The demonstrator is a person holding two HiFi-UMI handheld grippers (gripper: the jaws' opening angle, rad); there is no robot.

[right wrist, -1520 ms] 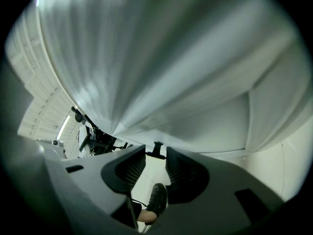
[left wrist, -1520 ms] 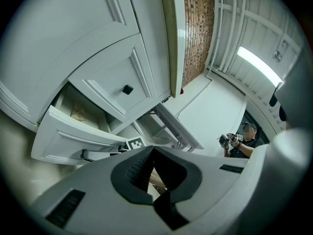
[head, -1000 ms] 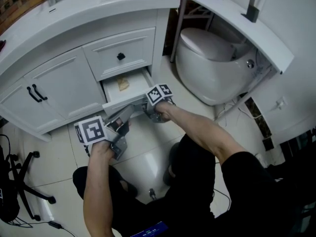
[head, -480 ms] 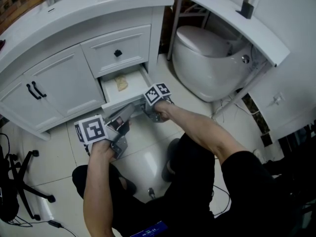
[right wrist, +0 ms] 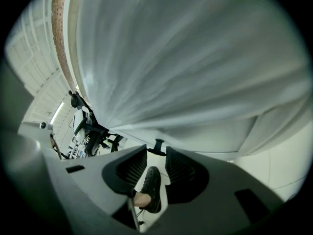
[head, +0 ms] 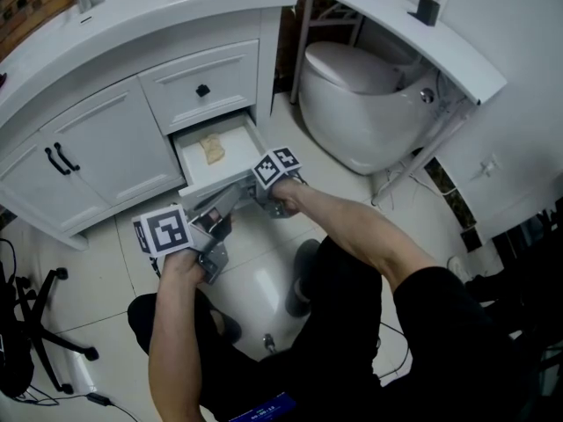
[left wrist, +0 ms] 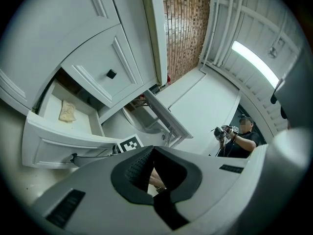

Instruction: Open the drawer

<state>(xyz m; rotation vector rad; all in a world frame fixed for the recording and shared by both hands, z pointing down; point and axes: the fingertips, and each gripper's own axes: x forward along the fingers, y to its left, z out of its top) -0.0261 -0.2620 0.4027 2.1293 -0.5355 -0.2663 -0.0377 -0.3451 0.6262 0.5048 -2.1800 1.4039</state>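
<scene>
The lower white drawer (head: 230, 177) of the vanity stands partly pulled out, and a beige scrap (head: 211, 148) lies inside it. My right gripper (head: 261, 199) is at the drawer's front, shut on the black handle (right wrist: 156, 147). The white drawer front (right wrist: 186, 58) fills the right gripper view. My left gripper (head: 222, 211) hangs just below and left of the drawer front, shut with nothing in it. In the left gripper view the left gripper (left wrist: 150, 151) points level past the open drawer (left wrist: 54, 146), with the scrap (left wrist: 67, 110) showing inside.
Above sits a closed drawer with a black knob (head: 203, 90). Cabinet doors with black handles (head: 62, 161) are to the left. A white toilet (head: 369, 104) stands close on the right. A chair base (head: 35, 323) is on the floor at the left. My knees and a shoe (right wrist: 150, 187) are below.
The lower drawer has slid farther out of the vanity, with more of its inside and the beige scrap showing. Both grippers have drawn back with it.
</scene>
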